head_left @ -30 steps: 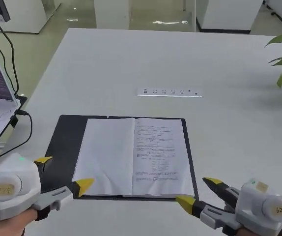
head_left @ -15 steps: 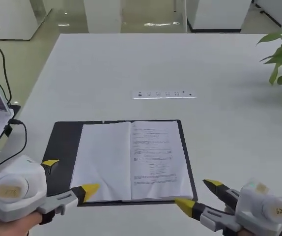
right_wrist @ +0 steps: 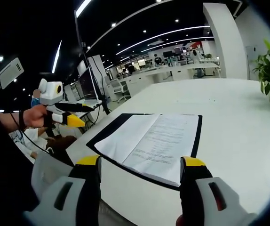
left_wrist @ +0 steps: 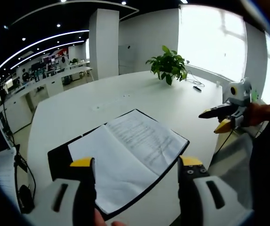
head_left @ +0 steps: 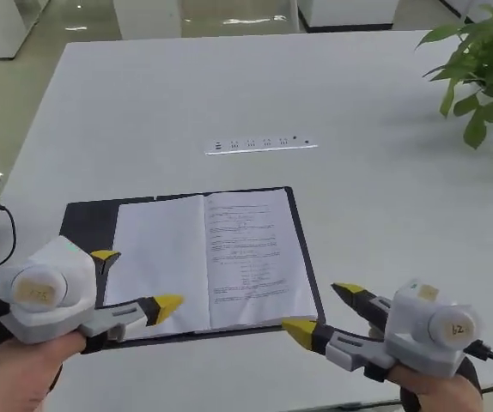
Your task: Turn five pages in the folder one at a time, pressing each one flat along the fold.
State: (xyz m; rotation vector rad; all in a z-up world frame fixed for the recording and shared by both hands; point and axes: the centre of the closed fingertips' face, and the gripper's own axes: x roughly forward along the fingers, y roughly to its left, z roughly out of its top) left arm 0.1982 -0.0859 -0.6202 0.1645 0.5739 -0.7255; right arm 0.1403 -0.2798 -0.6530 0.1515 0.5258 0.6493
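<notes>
Head view: an open black folder (head_left: pixel 229 257) with white printed pages lies flat on the white tabletop (head_left: pixel 384 172), close to its near edge and left of centre. The left gripper (head_left: pixel 136 281), white with yellow-tipped jaws, hangs over the folder's near left corner, jaws spread wide with nothing between them. The right gripper (head_left: pixel 322 311) is just off the folder's near right corner, jaws likewise apart and empty. A green potted plant (head_left: pixel 478 60) stands at the tabletop's far right corner.

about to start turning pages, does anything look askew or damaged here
Nothing stands out. The folder lies open and flat on the table, pages smooth, square with the socket strip. The left gripper and right gripper are open, holding nothing.
</notes>
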